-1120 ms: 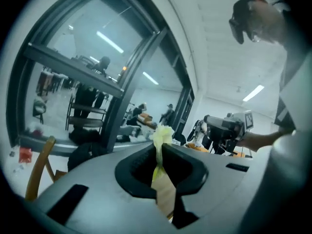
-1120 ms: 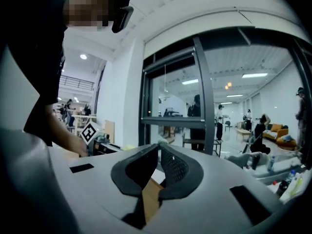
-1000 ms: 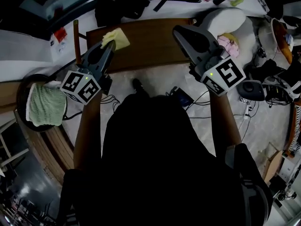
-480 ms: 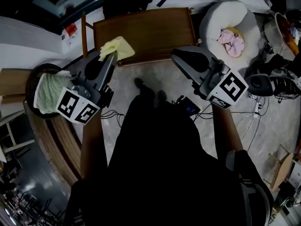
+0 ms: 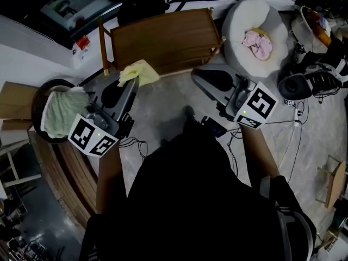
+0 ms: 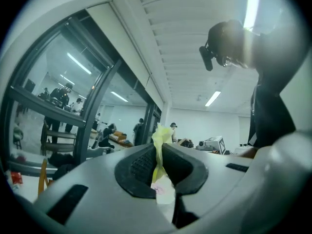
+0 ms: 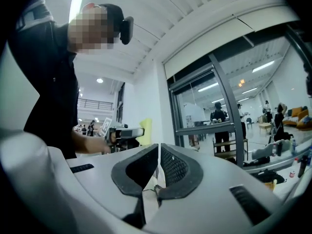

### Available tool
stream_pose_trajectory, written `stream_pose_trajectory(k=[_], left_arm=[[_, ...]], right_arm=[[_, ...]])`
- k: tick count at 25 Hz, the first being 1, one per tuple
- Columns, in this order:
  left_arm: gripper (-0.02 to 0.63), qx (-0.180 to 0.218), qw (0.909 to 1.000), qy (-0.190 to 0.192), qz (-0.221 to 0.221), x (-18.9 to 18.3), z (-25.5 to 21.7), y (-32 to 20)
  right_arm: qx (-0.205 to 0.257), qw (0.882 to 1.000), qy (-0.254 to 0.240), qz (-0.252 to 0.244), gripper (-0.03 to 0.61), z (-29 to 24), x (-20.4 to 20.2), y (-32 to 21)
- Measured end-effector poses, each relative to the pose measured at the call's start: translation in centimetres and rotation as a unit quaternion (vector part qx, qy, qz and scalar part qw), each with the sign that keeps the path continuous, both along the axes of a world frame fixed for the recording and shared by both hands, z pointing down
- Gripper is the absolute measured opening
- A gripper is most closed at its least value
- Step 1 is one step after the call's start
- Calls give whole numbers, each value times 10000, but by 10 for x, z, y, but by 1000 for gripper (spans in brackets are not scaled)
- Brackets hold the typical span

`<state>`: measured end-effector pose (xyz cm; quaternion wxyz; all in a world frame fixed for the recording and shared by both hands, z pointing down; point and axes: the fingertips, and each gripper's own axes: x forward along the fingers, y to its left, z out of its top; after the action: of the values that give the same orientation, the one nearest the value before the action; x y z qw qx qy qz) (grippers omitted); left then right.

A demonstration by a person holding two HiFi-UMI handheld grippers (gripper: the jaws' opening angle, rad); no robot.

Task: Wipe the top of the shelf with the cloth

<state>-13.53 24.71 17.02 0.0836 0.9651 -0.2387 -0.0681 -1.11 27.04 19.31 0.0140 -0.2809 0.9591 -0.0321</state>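
Head view only: wooden shelf [image 5: 163, 34] at 12 o'clock, yellow cloth [image 5: 140, 71] bunched at its near edge, contact with the top unclear. Left gripper [image 5: 132, 85] at 10 o'clock, right gripper [image 5: 197, 76] at 1 o'clock, well apart. Left gripper view only: jaws pinched on a fold of the cloth, fabric poking up past the tips. Right gripper view only: jaws pressed together, nothing between; beyond the tips toward 11 o'clock, a far glimpse of the cloth.
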Motion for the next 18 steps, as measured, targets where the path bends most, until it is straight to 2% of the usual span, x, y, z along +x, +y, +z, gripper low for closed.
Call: stream_pose_trajectory(k=[4,8,11,15,18], left_arm=[[35,-172,9997,-16,150,-51,15,49],[35,-384,9990,224,63,-89,29,84],[35,-441,9987,228,133,-102,31,100],[35,-389,9984,55,415,-101,39,117],[35,-376,9974,132,608,-99,40,119]], right_arm=[[15,9999,34,163,32,12,-50,43],[-26,9998,125,-120,31,16,-88,81],[-125,9996,22,-253,25,19,-108,102],[-211,9993,-26,-315,25,26,-128,124],[-223,9994,-93,-259,25,30,-135,125]])
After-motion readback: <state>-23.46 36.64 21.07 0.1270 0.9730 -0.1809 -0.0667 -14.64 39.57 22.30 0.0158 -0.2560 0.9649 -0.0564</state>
